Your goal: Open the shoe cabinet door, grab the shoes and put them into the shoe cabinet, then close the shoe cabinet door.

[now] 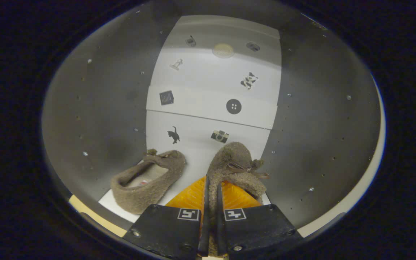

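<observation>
- Jaws of the gripper (211, 213) are standing nearly closed, pinching the fuzzy wall of the right slipper (235, 169) between them; both fingers are pressing on its fabric.
- Judging by this, the step in hand is carrying the second shoe into the shoe cabinet (96, 108), whose door must already be open, since the gripper is looking straight into the interior.
- The held slipper is sitting just ahead of the fingers, its toe pointing inward toward the back panel; whether it is resting on the cabinet floor or hanging just above it I cannot tell.
- This slipper is looking soft and woolly, brownish-grey, with a thin ribbon bow on top; it will likely sag or fold when released.
- Beside it, to the left and a little apart, the left slipper (148, 180) is lying on the pale cabinet floor (193, 144), opening up and showing a light lining.
- Next, the move is calling for lowering the held slipper until it is settling flat, parting the jaws, drawing straight back without snagging the pile, then closing the door.
- Further in, the white back panel (215, 83) is showing small stickers, among them a cat (173, 134), a camera (219, 136) and a button (233, 106).
- Grey side walls dotted with small holes are flanking it.
</observation>
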`<state>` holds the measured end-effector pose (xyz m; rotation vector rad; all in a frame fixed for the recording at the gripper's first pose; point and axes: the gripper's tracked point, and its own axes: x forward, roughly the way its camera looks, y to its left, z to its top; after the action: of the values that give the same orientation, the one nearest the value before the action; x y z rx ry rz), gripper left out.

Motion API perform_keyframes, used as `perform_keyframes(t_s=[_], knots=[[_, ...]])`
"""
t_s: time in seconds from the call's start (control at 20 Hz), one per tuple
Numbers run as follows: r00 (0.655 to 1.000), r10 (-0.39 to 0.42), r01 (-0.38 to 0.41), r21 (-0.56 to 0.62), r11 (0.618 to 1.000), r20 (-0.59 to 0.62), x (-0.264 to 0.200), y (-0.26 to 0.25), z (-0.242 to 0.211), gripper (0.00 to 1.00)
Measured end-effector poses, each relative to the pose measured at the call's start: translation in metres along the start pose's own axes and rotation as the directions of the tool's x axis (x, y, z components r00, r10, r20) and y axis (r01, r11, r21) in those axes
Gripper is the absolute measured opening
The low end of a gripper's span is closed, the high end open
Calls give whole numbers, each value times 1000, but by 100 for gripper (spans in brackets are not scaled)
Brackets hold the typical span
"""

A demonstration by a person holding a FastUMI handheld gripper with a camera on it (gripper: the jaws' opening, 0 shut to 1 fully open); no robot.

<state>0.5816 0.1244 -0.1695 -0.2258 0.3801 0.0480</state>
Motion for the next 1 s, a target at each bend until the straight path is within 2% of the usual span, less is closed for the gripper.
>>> perform_keyframes(t_s=[0.15,0.4,0.55,0.6,0.75,0.85,1.0], knots=[[1000,-6,6,-42,999,-15,19,4,-8,12],[996,76,-77,-4,997,-36,23,28,-14,13],[999,54,-54,21,998,1,19,24,-9,19],[1000,28,-29,27,999,13,15,19,-5,24],[999,-18,16,59,998,39,0,11,0,50],[996,-55,51,64,997,73,-19,1,8,58],[996,-26,20,63,998,87,-58,2,17,92]])
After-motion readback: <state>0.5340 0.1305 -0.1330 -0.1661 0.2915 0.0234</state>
